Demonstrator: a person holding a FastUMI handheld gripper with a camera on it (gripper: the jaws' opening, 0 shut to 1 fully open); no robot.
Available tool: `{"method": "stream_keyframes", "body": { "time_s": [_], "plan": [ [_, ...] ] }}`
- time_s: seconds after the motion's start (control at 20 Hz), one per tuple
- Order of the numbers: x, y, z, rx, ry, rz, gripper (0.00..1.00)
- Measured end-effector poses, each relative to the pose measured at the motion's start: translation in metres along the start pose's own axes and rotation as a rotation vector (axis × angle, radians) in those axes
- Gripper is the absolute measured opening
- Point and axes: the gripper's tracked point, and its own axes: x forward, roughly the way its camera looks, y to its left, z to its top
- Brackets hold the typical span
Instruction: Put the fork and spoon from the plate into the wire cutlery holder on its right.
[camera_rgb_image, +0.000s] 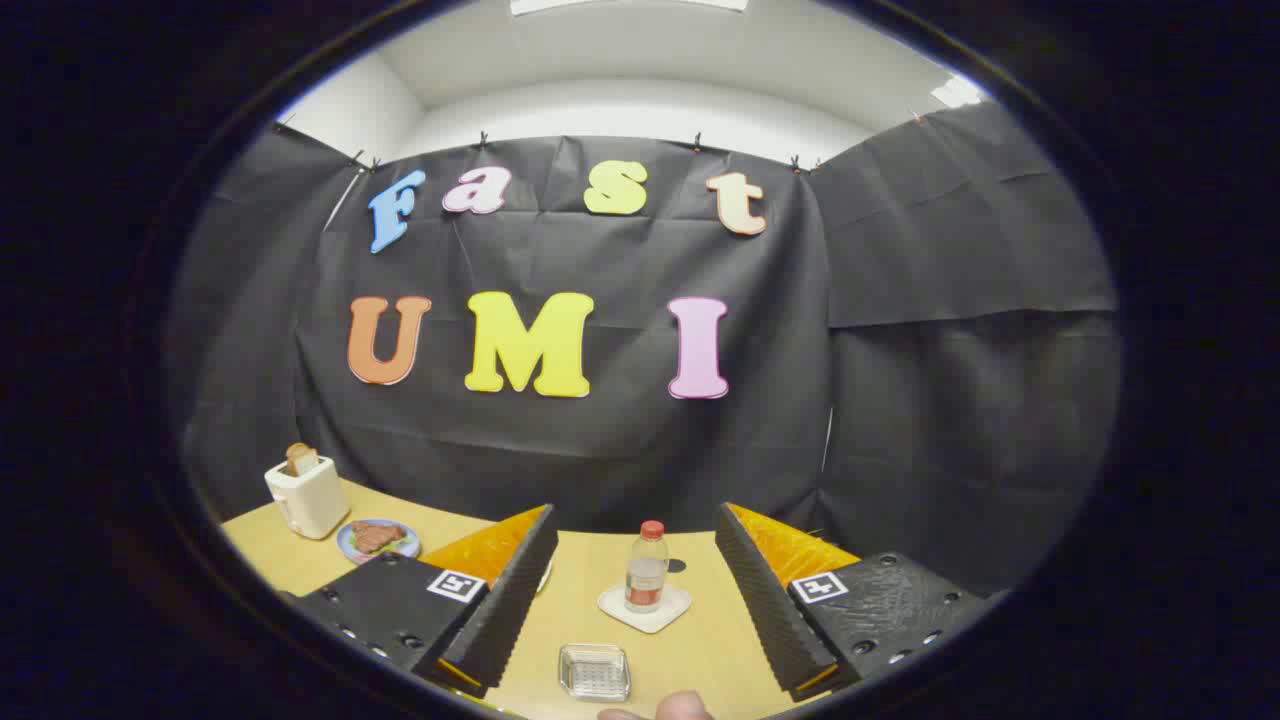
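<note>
The tabletop (300, 560) carries a toaster (306, 497) near its far left corner, a food plate (377, 540) beside it. The tool (635, 585) gapes wide, empty, framing a bottle (647, 567) on a coaster (645, 606), a small clear dish (594, 671) nearer.

This is a recording booth arranged as a small kitchen scene, not a real home. Black cloth walls (900, 400) hang on clips below a white ceiling, and a wooden table (700, 640) carries a toaster (306, 497), a plate of food (377, 540) and a small bottle (647, 567).
</note>
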Motion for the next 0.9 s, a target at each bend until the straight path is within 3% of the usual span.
{"method": "stream_keyframes", "body": {
  "time_s": [0.9],
  "plan": [
    [0.005, 0.011, -0.017, -0.005, 0.04, 0.125, 0.95]
  ]
}}
